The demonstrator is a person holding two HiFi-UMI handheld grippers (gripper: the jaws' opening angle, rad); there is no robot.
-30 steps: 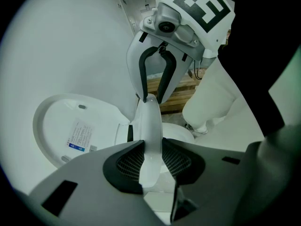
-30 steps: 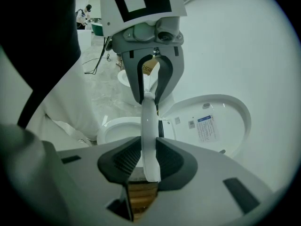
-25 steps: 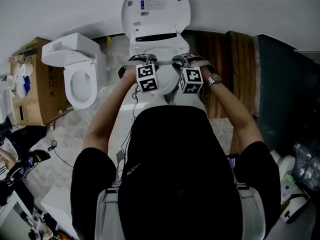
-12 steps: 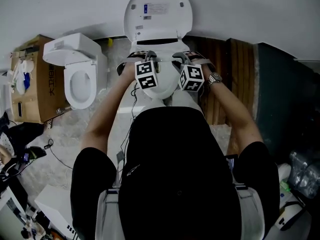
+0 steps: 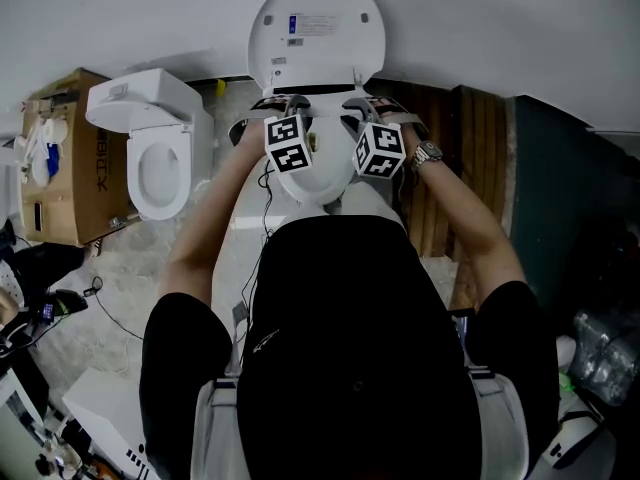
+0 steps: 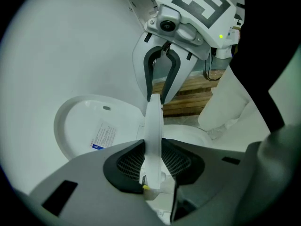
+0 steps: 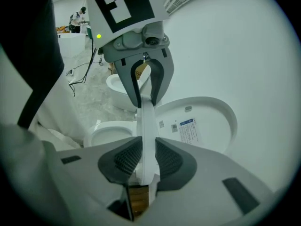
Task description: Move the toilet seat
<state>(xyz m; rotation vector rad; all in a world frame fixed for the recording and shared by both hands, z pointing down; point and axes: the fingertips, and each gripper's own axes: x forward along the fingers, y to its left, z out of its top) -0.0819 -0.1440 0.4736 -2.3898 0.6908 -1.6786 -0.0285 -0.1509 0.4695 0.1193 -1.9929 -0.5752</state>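
Note:
The white toilet seat [image 6: 153,121] shows edge-on as a thin strip running between both grippers. My left gripper [image 6: 153,161] is shut on one end of it, its ribbed pads pressing both faces. My right gripper [image 7: 143,161] is shut on the seat [image 7: 146,121] the same way. Each gripper view shows the other gripper clamped further along the strip. The lid [image 5: 316,23] stands upright against the wall, label side out. In the head view the left gripper [image 5: 278,106] and right gripper [image 5: 362,106] sit side by side just below the lid, their marker cubes hiding most of the seat.
A second white toilet [image 5: 160,158] stands to the left beside a cardboard box [image 5: 60,158]. A wooden pallet [image 5: 450,158] leans at the right. Cables [image 5: 110,298] trail on the floor at lower left. A person [image 7: 80,15] stands far off.
Both grippers have risen together toward the upright lid, carrying the seat with them. The grip on the seat looks the same.

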